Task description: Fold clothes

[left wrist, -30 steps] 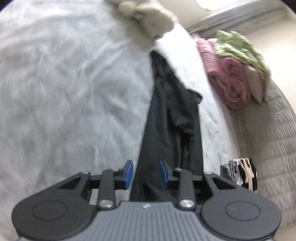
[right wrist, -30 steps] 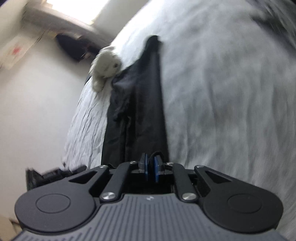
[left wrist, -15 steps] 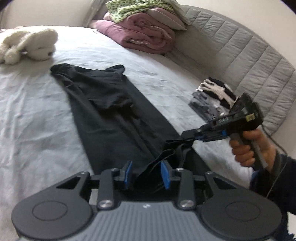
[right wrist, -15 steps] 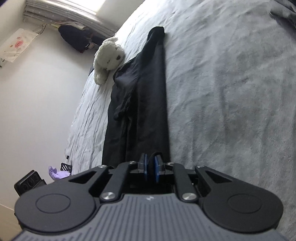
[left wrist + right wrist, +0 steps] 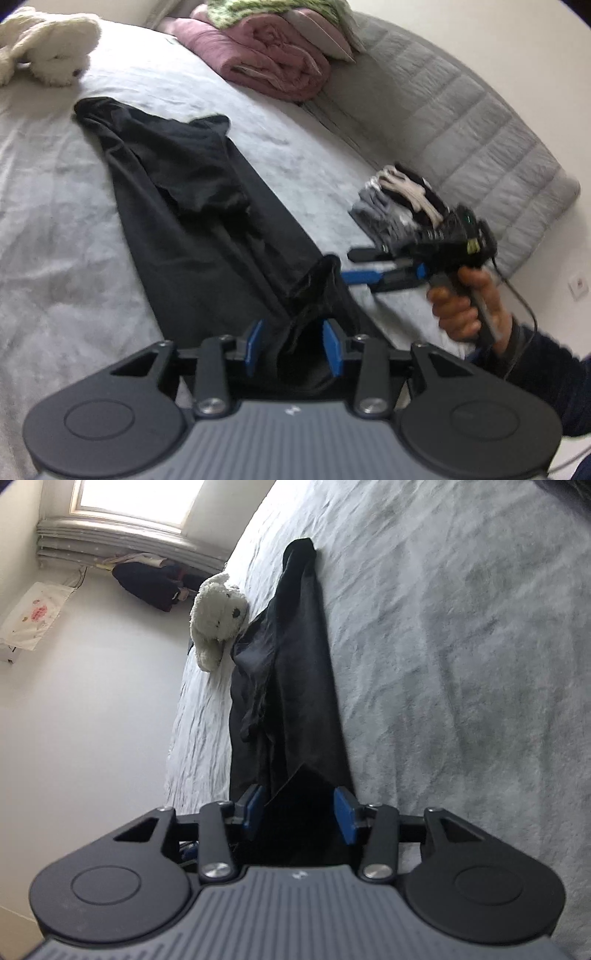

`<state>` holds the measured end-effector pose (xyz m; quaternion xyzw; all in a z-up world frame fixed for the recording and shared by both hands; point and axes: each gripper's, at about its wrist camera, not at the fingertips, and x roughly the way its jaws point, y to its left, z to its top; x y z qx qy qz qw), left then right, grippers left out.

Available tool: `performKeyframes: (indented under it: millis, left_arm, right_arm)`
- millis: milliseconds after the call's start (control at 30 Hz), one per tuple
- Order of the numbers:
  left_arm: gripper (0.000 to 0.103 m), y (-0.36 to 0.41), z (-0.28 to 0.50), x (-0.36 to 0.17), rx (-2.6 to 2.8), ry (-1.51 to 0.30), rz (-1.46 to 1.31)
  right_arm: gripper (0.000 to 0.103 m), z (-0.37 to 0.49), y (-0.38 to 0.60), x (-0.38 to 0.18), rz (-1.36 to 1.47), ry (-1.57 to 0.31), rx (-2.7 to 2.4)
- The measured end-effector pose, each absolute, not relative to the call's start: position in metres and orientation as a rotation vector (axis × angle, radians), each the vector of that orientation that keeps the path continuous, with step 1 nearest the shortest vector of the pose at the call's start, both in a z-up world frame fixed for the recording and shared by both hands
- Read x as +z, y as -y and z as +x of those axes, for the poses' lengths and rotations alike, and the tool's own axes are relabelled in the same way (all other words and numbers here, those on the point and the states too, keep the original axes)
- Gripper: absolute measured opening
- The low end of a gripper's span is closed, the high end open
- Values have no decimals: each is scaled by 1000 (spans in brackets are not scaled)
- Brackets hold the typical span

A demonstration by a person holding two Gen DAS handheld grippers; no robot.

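A long black garment (image 5: 192,206) lies stretched along the grey bed (image 5: 55,221), its far end near a plush toy. Its near end bunches up loosely between the blue pads of my left gripper (image 5: 293,347), which do not press on it. A person's hand (image 5: 465,306) holds my right gripper (image 5: 354,264) at the right. Its jaws are opening, and a raised corner of the cloth stands just off its fingertips. Seen from the right wrist, the garment (image 5: 295,686) runs away from the right gripper (image 5: 300,810), with dark cloth lying loose between the parted pads.
A white plush toy (image 5: 48,48) lies at the far end of the bed. Rolled pink bedding (image 5: 273,62) and a grey quilted headboard (image 5: 461,122) line the right side. A stack of folded clothes (image 5: 399,203) sits behind the right gripper. A window (image 5: 129,498) is far off.
The right gripper, earlier shut on the garment's near corner, has opened and let it go. The left wrist view has rolled upright, and the left gripper's pads stand slightly wider.
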<state>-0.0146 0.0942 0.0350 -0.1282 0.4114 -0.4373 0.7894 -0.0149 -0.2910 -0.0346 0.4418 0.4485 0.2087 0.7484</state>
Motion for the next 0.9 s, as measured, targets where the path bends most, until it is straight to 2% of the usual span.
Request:
performKeyframes:
  millis: [233,467,900]
  left_arm:
    - [40,-112,-4,22,-924,-903,-410]
    - [42,-131,-3,20,-979,-844,-526]
    - [43,-135,-38,29,-1039,-718,-81]
  right_arm:
    - [53,-12,278,-10,681,-899,495]
    - [53,-9,271,0,363,-815,719]
    - [53,-10,251,-14,212,-807,820]
